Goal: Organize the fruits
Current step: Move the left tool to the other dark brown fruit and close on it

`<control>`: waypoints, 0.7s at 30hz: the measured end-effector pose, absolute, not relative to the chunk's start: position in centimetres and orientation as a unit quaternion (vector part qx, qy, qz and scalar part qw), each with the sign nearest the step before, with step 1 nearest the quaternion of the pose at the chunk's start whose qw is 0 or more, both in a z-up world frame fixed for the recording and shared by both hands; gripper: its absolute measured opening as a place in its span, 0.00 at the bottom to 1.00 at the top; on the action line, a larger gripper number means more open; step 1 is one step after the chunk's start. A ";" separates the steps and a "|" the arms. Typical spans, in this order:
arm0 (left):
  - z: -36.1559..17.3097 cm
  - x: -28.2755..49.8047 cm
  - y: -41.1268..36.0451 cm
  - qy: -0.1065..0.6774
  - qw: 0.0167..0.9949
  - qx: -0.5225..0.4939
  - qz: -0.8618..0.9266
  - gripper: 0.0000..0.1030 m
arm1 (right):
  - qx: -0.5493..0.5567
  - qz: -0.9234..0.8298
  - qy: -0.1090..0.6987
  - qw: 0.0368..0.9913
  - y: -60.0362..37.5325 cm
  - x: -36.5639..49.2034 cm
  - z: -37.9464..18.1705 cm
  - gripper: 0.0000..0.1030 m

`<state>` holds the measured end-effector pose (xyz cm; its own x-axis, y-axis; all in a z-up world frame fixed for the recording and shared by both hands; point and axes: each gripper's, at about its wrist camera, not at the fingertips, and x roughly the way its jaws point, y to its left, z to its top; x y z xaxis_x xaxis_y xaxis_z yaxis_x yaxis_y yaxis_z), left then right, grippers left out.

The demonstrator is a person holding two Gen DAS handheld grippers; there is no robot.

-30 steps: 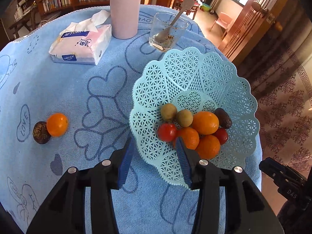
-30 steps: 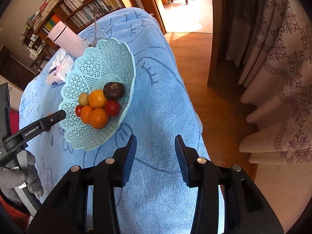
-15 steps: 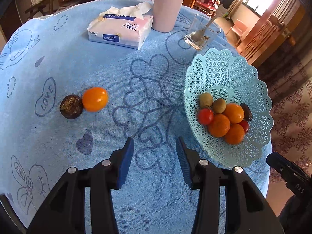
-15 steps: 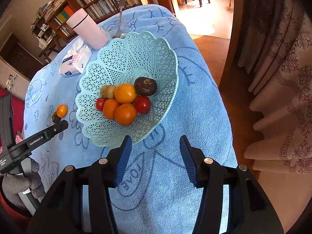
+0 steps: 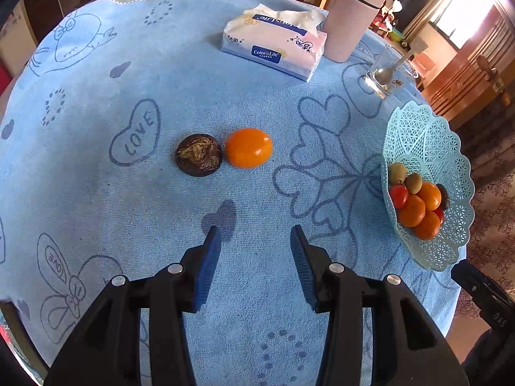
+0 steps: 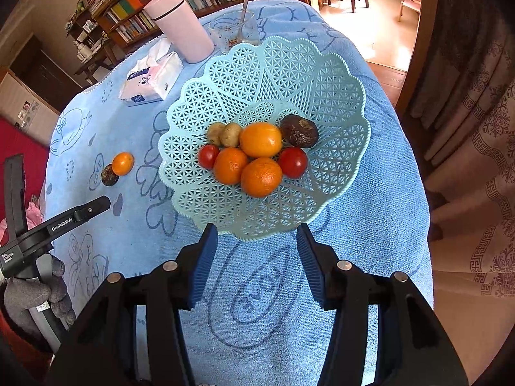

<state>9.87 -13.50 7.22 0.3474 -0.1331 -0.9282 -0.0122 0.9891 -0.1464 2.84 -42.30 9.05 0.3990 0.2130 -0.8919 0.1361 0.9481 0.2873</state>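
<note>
The left gripper (image 5: 256, 241) hangs over bare blue tablecloth (image 5: 96, 193), jaws parted and empty. Ahead at twelve o'clock lies the loose orange (image 5: 248, 148), touching or just beside a dark brown fruit (image 5: 199, 155) at eleven; open cloth rings both. The tissue pack (image 5: 273, 46) and pink tumbler (image 5: 352, 16) stand well beyond at one o'clock, with the glass (image 5: 388, 75) to their right. At three o'clock the mint basket (image 5: 450, 148) sits at the table's right edge.

The right gripper (image 6: 256, 241) has just been opening; its jaws stand released with nothing between them, straddling the basket's near rim (image 6: 257, 234) from above. The basket holds oranges, red tomatoes, small tan fruits and another dark one. At ten o'clock the loose orange (image 6: 122, 163) lies across clear cloth. The cloth's edge falls away at three o'clock, toward curtains (image 6: 476, 128).
</note>
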 end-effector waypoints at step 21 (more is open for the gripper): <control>4.3 15.2 -9.5 0.580 0.814 -0.036 -0.017 0.44 | 0.129 0.036 0.576 0.806 -36.6 2.0 7.5 0.51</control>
<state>15.17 -9.46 4.33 0.3263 -0.0694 -0.9427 -0.0136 0.9969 -0.0781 1.97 -36.64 7.52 0.3329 0.2070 -0.9200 0.0913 0.9640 0.2499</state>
